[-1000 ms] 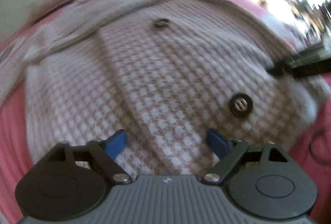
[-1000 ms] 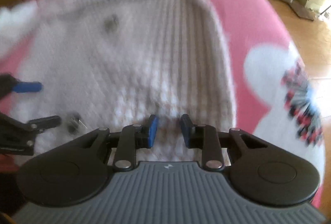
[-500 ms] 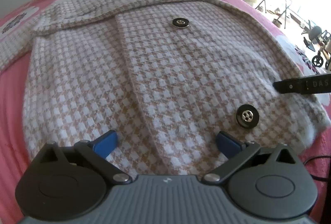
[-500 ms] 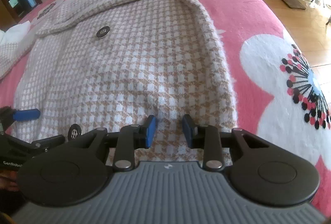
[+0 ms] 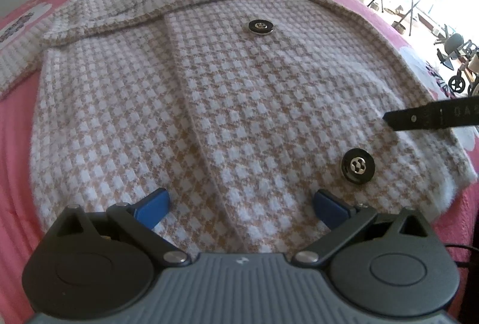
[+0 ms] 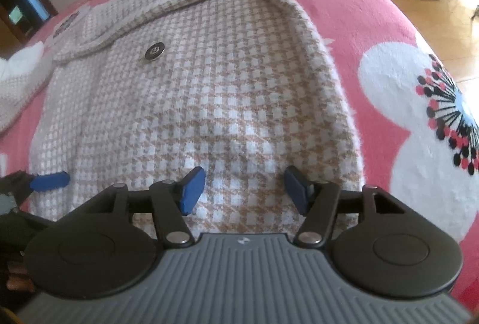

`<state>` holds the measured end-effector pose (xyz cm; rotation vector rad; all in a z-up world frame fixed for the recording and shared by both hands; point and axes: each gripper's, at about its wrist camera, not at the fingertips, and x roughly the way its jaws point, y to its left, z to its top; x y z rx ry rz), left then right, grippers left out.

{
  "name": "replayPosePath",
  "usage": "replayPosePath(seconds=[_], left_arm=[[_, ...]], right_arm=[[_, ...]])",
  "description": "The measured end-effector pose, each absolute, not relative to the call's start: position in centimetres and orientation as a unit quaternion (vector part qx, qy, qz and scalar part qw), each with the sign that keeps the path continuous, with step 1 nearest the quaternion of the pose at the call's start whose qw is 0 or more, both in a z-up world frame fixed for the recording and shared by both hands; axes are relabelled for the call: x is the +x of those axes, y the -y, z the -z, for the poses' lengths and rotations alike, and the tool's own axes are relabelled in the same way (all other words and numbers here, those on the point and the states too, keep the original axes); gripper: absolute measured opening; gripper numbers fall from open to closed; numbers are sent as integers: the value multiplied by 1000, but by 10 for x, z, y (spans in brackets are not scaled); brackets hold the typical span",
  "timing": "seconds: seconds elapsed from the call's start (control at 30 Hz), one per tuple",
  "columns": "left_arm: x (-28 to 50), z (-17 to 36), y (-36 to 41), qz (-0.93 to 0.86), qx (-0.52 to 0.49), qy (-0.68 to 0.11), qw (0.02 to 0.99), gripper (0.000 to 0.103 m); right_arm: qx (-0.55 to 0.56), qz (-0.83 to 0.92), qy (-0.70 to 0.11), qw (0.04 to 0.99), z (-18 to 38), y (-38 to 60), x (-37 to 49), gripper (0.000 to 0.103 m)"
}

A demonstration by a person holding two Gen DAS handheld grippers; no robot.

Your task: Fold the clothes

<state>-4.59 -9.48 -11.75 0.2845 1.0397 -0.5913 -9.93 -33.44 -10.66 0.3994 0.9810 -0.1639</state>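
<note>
Houndstooth jacket (image 5: 239, 102) spread flat on pink bed (image 6: 359, 9), long axis running away from both grippers toward the collar. Near hem directly beneath both. Left gripper (image 5: 241, 208) fully spread, holding nothing, above the front overlap. Right gripper (image 6: 244, 189) opening, cloth below but not pinched, nearer the right side edge.
</note>
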Motion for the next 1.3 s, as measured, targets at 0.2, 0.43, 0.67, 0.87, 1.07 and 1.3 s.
replayPosePath(seconds=[0.2,0.43,0.67,0.87,1.07,1.3], left_arm=[[-43,117,96,272,131,-497,813,103],[-41,117,95,269,122,-502,813,103],[-38,111,84,266,86,-504,817,103],[-36,89,69,229,88,-466,850,102],[-26,72,51,185,101,-422,882,103],[-13,77,34,181,74,-442,876,103]], right_arm=[[233,54,-466,852,107,335,-96,101],[202,90,-484,847,107,316,-87,102],[268,113,-460,839,111,330,-91,102],[293,107,-460,831,113,335,-92,102],[278,117,-465,832,113,327,-89,102],[222,99,-459,854,106,313,-91,102]])
